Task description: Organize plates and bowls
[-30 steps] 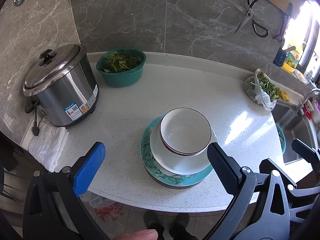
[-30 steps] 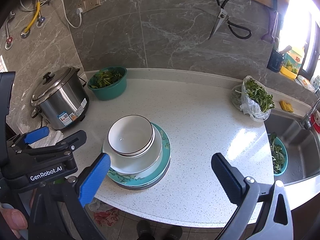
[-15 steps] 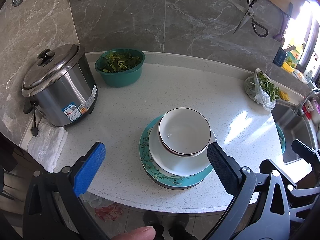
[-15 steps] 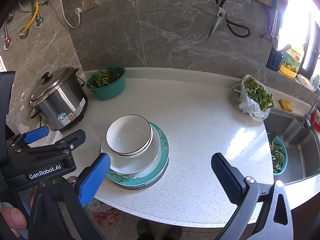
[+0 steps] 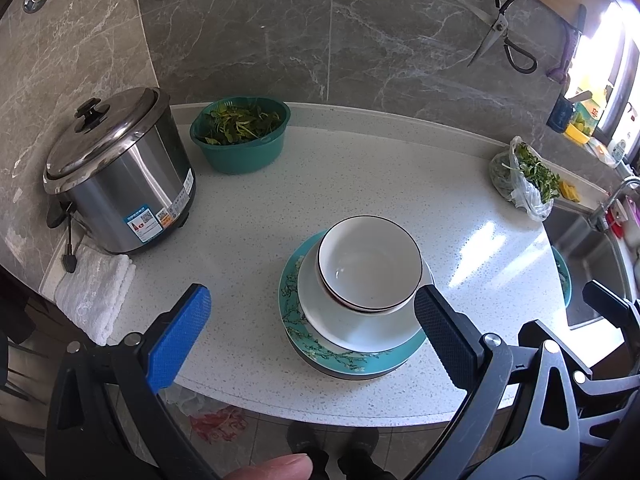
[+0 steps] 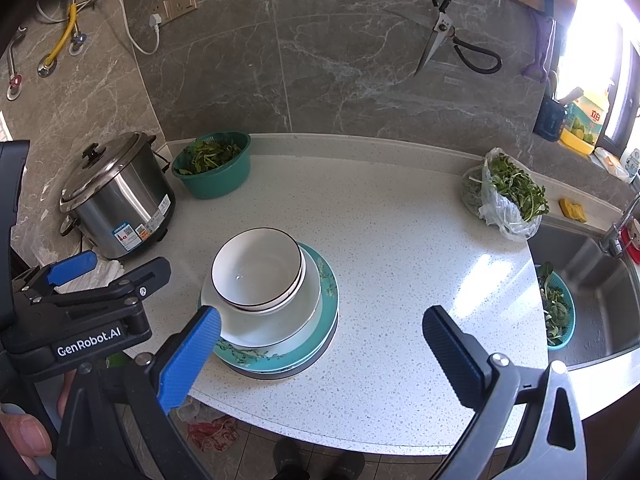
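Crockery sits stacked near the front edge of a white speckled counter (image 5: 360, 184): a white bowl (image 5: 370, 266) with a dark rim nests in a second bowl, both rest on a white plate (image 5: 348, 326), and that lies on a teal plate (image 5: 356, 360) with a branch pattern, itself on a dark plate at the bottom of the pile. The left gripper (image 5: 308, 332) hangs above the counter's front edge with its jaws spread wide and nothing between them; its blue finger is to the left of the stack and its black finger overlaps the stack's right side in the left wrist view, though whether it touches the dishes cannot be told. The right gripper (image 6: 320, 348) is also spread wide and empty, its blue finger in front of the stack's near left rim and its black finger well to the right over bare counter. In the right wrist view the left gripper appears at the left edge, with part of a hand (image 6: 28, 432) below it. At the back left stands a steel rice cooker (image 5: 116, 176) with its lid on, a folded white cloth (image 5: 96, 292) just in front of it. Beside the cooker, against the grey marble wall, is a green basin (image 5: 240, 140) of leafy greens. At the far right lies a clear bag (image 6: 504, 196) of greens, next to a sink (image 6: 592, 280) holding a small teal basket (image 6: 560, 312) of more leaves. Scissors (image 6: 448, 32) hang on the wall.
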`<state>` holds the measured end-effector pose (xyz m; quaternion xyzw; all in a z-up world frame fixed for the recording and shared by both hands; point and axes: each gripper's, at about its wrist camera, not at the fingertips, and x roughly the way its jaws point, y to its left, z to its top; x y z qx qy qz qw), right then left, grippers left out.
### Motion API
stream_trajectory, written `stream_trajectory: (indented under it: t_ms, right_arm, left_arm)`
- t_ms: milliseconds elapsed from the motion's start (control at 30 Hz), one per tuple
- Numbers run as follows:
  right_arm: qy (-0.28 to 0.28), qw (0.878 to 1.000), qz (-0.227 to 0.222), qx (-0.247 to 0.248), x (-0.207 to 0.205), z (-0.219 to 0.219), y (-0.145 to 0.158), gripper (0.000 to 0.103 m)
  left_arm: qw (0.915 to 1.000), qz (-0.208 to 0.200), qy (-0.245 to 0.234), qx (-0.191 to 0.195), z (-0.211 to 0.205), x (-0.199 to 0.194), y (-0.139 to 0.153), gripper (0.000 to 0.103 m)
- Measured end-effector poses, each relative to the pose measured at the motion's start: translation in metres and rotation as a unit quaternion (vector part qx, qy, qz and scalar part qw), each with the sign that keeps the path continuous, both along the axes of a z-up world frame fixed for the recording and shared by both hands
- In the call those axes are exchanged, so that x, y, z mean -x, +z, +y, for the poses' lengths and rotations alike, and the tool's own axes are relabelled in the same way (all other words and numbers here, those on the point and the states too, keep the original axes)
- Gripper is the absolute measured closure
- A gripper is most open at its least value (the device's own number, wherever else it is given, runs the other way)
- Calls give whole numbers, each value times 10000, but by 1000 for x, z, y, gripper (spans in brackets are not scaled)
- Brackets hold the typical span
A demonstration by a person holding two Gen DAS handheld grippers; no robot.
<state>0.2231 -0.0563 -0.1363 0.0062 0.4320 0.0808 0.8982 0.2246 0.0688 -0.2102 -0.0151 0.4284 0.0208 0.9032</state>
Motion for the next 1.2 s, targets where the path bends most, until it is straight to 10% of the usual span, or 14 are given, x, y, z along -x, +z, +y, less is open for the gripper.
stream_trajectory:
  t_ms: [1200]
  right_arm:
    - [25,10000,69,-16,-2,-5,-7,0]
  left_arm:
    - [9999,-71,-29,-111,2,-4,0,0]
